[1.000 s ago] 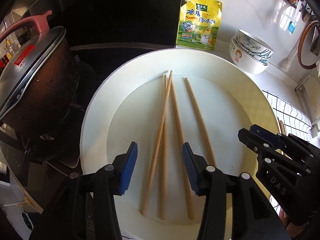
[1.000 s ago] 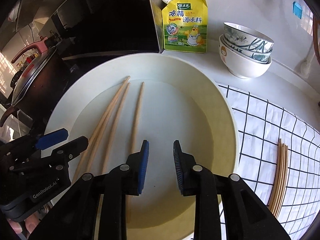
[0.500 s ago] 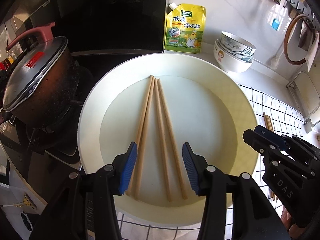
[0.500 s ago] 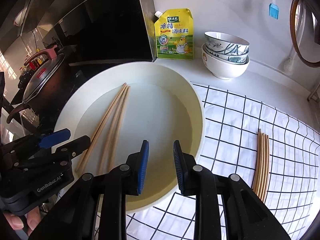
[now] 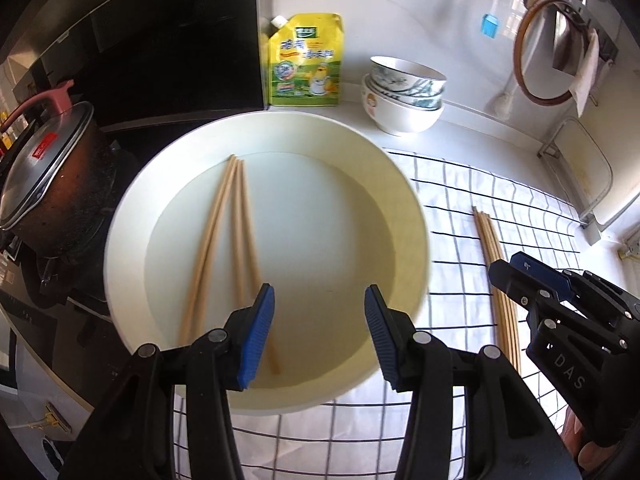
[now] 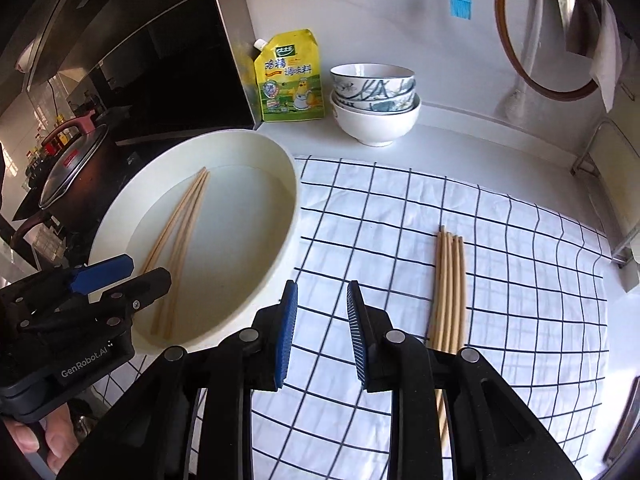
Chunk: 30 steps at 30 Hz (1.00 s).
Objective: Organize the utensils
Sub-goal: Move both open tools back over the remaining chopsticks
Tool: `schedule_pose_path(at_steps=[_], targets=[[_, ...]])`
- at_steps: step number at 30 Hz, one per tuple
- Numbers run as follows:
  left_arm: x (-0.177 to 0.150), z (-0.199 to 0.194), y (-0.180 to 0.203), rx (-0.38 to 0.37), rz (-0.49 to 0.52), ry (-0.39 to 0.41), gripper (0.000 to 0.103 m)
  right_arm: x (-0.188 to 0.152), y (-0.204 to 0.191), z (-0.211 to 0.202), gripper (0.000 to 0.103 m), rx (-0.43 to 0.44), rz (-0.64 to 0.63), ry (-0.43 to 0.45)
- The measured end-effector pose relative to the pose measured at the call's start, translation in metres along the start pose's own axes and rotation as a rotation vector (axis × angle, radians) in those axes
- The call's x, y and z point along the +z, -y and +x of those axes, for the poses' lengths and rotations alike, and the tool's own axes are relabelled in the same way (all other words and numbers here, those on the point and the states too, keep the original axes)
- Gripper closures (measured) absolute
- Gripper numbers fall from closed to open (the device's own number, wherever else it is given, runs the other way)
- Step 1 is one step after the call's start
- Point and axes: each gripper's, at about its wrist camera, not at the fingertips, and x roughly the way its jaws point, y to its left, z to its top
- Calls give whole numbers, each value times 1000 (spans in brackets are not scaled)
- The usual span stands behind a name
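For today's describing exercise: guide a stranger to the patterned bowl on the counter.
Find the yellow seasoning pouch leaning against the back wall. Right of it stands a stack of bowls. The patterned bowl sits on top, with blue-grey leaf markings, unlike the mostly white bowl beneath.

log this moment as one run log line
stage: between picks | left gripper: open, empty, over basin | right gripper: open, empty, over cloth | basin chopsticks: in water | cloth chopsticks: bundled

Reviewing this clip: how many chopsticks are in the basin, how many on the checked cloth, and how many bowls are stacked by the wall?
Chopsticks in the white basin: 4
Chopsticks on the checked cloth: 4
Stacked bowls: 3
Total: 11
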Motion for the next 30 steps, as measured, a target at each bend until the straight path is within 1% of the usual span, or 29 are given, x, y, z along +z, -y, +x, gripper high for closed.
schedule_pose_path(at_steps=[10,23,26,28,30], targets=[[-9,2,51,-41,66,-20,56,-26,61,-19,78,-59,79,-5],[-18,9,93,-50,110,-54,55,-55,118,-25,75,-112,152,-34],[-21,14,101,-54,121,-71,55,-61,127,-24,72,-113,164,-43],[-24,18,105,-57,126,-81,55,-64,132,-21,68,-112,166,-50],[-28,21,110,-57,131,-90,55,-68,135,-18,68,-111,168,-60]])
